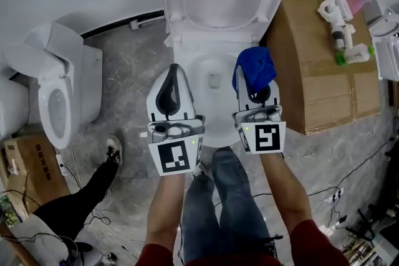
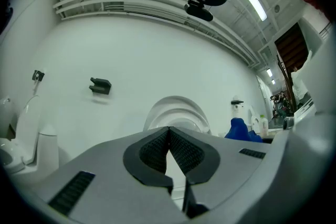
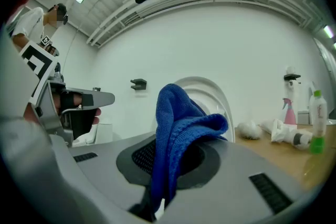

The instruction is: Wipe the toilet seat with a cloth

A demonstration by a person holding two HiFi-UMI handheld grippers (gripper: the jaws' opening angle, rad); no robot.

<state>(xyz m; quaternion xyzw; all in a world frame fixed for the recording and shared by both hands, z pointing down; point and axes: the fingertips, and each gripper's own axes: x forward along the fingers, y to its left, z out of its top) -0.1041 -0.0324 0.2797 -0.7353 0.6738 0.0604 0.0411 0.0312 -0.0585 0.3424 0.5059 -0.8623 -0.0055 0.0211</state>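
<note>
Left claw: left gripper (image 1: 174,71) is pinched fully closed with nothing in it, tips over the left rim of the toilet bowl (image 1: 218,131).
Right claw: right gripper (image 1: 257,91) is clamped on the blue cloth (image 1: 255,65), which bunches up over its tips above the bowl's right rim.
Toilet seat: the toilet seat (image 1: 177,3) is flipped up against the lid, underside facing out, just past both grippers.
Room to move: pretty tight. The two grippers sit side by side with only a narrow gap. The grey floor (image 1: 124,59) left of the bowl is open.
Right side: a big cardboard box (image 1: 324,90) butts almost up against the bowl, so there's barely any swing room there.
On the box: spray bottles (image 1: 340,22) lie along its far right edge, with a white wad near the far corner.
Left side: a second toilet (image 1: 59,103) stands well apart against the wall.
Underfoot: the wearer's jeans (image 1: 221,202) are right at the bowl's near edge. Somebody else's black-trousered leg (image 1: 87,193) and shoe (image 1: 113,149) poke in from the near left. A small carton (image 1: 28,165) sits near that leg.
Cables: cables (image 1: 349,177) trail over the floor at the near right.
</note>
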